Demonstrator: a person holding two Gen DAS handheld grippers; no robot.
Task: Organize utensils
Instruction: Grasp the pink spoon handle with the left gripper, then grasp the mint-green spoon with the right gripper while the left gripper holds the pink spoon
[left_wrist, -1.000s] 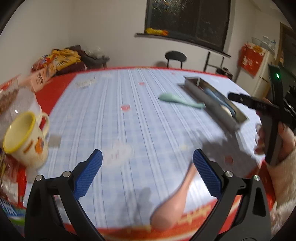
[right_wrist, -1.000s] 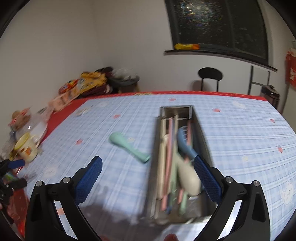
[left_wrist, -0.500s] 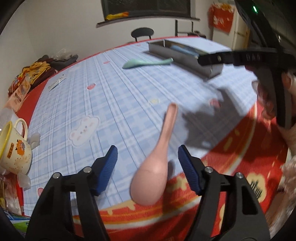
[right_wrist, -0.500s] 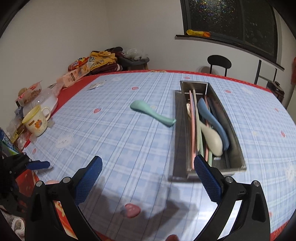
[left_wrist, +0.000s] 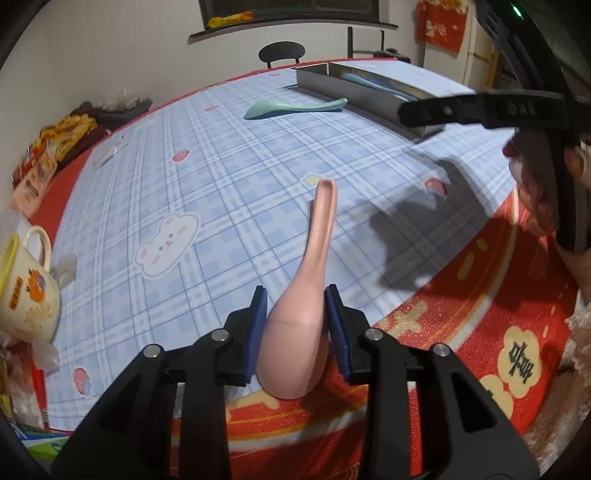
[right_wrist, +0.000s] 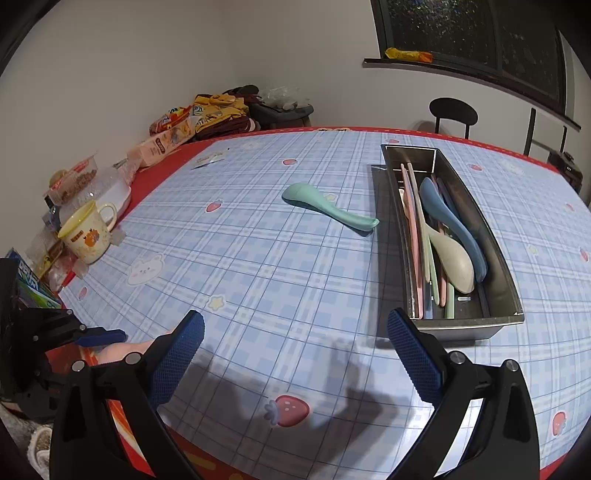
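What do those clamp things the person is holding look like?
Each is a black plastic frame with silver screws and two fingers faced with ribbed blue pads. The right gripper's body shows a small green light and embossed lettering. A fuzzy pale sleeve covers the wrist.

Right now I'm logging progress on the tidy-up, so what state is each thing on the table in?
Pink plastic spoon: flat on the table, bowl between the pads.
Left gripper: jaws just closing, pads against the spoon's bowl.
Right gripper: open, empty.
Mint-green plastic spoon: loose on the tablecloth.
Steel utensil tray: holding spoons and chopsticks.
Yellow-rimmed mug: upright.
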